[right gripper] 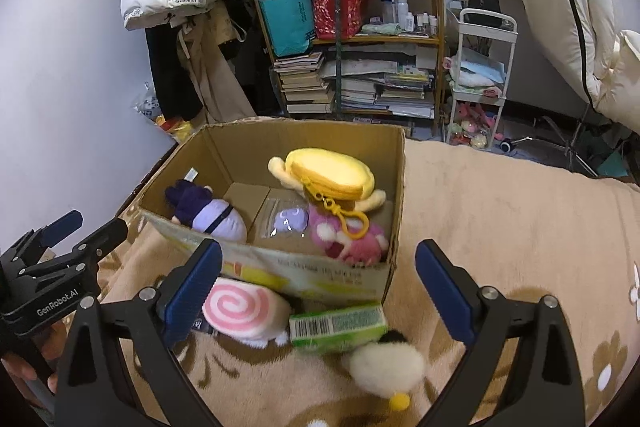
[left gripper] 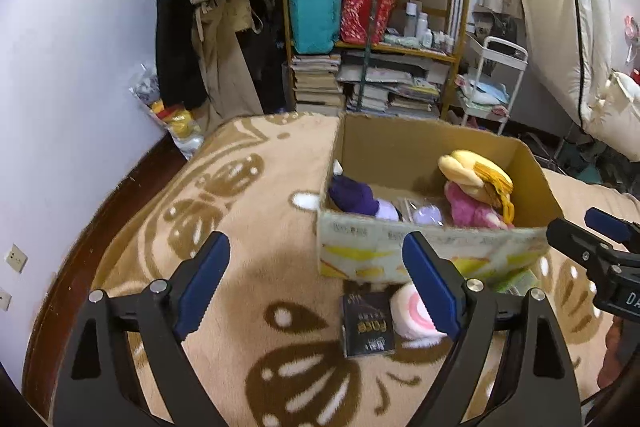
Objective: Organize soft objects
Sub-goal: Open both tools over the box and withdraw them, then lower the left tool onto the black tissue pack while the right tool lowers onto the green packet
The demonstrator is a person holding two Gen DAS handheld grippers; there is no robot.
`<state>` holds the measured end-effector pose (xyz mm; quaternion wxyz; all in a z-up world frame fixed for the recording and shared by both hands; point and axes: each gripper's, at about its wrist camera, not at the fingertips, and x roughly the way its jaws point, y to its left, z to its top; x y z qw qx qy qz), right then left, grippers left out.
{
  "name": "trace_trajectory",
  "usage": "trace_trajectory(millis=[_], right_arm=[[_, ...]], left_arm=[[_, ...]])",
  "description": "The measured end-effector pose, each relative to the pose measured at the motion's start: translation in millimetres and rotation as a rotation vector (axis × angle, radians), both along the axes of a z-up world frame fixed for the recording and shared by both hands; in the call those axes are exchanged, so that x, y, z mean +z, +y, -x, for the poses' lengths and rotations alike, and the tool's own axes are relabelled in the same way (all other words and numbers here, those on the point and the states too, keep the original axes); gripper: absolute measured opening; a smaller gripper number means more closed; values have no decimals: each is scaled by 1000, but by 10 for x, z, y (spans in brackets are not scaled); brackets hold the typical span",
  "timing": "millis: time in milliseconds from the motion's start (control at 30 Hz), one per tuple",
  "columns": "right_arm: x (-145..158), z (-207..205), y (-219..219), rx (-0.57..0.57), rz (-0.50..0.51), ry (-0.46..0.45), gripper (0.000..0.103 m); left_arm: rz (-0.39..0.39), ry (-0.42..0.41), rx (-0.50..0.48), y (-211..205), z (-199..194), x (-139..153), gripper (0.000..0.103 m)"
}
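An open cardboard box [left gripper: 432, 247] [right gripper: 304, 275] stands on the patterned blanket. Inside lie a purple plush [left gripper: 360, 201] [right gripper: 208, 213], a small lilac plush in a clear bag [right gripper: 290, 221], a pink plush [right gripper: 352, 241] and a yellow plush pouch [left gripper: 476, 175] [right gripper: 332, 175]. In front of the box lie a pink swirl roll plush [left gripper: 412, 311] [right gripper: 244, 309], a white fluffy plush [right gripper: 386, 361], a green packet [right gripper: 338, 323] and a dark booklet [left gripper: 368, 325]. My left gripper [left gripper: 316, 291] is open and empty. My right gripper [right gripper: 320, 291] is open and empty above the roll, packet and white plush.
The beige blanket [left gripper: 248, 187] [right gripper: 500, 211] covers the bed. Behind stand a cluttered wooden shelf [left gripper: 372, 27] with books, hanging coats [left gripper: 208, 27], a white cart [right gripper: 480, 75] and a wall at left [left gripper: 60, 87]. The right gripper shows at the left wrist view's right edge [left gripper: 600, 255].
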<state>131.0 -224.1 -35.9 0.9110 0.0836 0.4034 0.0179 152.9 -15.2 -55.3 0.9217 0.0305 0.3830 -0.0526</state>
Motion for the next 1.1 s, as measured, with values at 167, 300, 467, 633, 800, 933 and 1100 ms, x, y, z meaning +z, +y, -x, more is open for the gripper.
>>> trace_trajectory(millis=[167, 300, 467, 633, 800, 933, 1100], right_arm=[[42, 104, -6, -9, 7, 11, 101], [27, 179, -24, -26, -23, 28, 101], [23, 265, -38, -37, -44, 39, 101], [32, 316, 0, -36, -36, 41, 101], [14, 325, 56, -32, -23, 52, 101], [-39, 292, 63, -35, -15, 70, 101], [-114, 239, 42, -52, -17, 94, 101]], left_arm=[[-21, 29, -20, 4, 138, 11, 87], [-35, 55, -17, 9, 210, -8, 87], [-45, 87, -6, 60, 294, -19, 87], [-60, 130, -10, 88, 365, -43, 87], [-73, 165, -14, 93, 362, -114, 87], [-70, 186, -20, 83, 322, -175, 87], [-70, 211, -17, 78, 260, -255, 87]])
